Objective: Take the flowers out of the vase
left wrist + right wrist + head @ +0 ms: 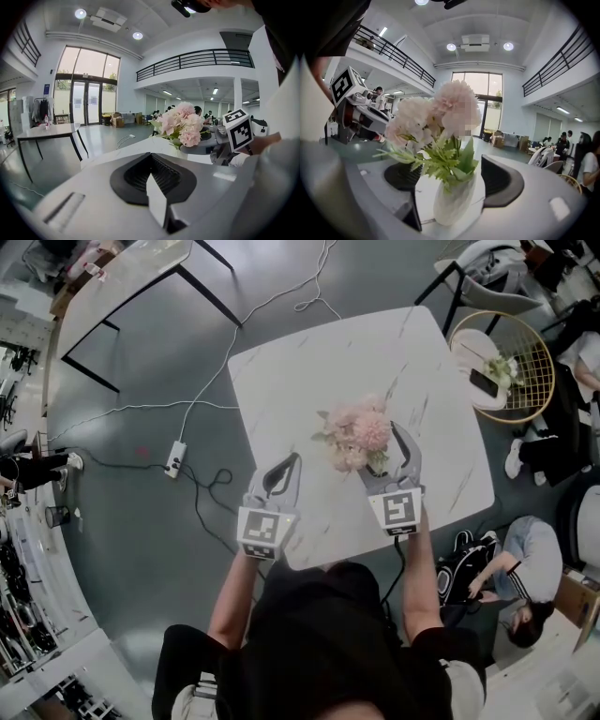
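Note:
A bunch of pale pink flowers (356, 432) with green leaves stands upright in a small white vase (452, 201) on the white marble table (309, 371). My right gripper (380, 451) is open, one dark pad on each side of the vase, with a gap showing on both sides in the right gripper view (452, 183). My left gripper (286, 465) rests left of the flowers, apart from them, its jaws shut on nothing. In the left gripper view (152, 173) the flowers (180, 123) show ahead, beside the right gripper's marker cube (239, 130).
A round gold wire side table (539, 381) with a phone and a plant stands off the table's far right corner. A person (525, 568) sits at the lower right. A power strip (175, 457) and cables lie on the floor at left. Another long table (122, 287) is at top left.

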Motion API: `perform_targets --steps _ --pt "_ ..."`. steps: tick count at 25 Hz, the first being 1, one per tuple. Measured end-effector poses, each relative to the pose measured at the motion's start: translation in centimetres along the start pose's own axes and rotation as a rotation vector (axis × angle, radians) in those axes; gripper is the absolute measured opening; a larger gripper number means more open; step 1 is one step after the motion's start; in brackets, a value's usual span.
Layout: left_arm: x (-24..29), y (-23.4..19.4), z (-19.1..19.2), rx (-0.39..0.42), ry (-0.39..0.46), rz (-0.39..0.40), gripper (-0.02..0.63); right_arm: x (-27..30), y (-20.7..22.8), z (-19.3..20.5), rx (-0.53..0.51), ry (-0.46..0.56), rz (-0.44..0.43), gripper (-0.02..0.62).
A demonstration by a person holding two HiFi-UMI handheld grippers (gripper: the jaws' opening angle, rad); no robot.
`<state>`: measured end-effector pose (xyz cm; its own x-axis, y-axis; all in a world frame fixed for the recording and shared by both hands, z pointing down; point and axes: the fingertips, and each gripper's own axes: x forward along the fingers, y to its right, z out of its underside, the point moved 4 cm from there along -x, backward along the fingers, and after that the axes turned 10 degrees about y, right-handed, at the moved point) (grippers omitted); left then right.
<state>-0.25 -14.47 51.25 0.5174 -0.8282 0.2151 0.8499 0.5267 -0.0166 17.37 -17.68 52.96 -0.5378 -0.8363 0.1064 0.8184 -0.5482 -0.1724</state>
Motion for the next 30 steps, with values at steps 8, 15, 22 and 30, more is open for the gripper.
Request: perform_targets --steps 8,15,22,30 --pt "0.6 -0.8 0.4 0.005 -0.003 0.001 0.006 1.1 0.1 0.3 0.008 -0.008 -0.004 0.376" --pt "0.9 -1.4 0.7 0.005 -0.007 -0.001 0.006 1.7 0.1 0.6 0.008 -0.013 -0.006 0.376" --pt "1.3 -2.0 0.6 -0.014 -0.016 -0.009 0.006 2.5 0.0 0.3 0.013 -0.016 -0.020 0.376" --pt "1.7 -2.3 1.0 -0.018 -0.019 -0.011 0.006 2.7 -0.2 0.4 -0.003 -0.008 -0.050 0.376"
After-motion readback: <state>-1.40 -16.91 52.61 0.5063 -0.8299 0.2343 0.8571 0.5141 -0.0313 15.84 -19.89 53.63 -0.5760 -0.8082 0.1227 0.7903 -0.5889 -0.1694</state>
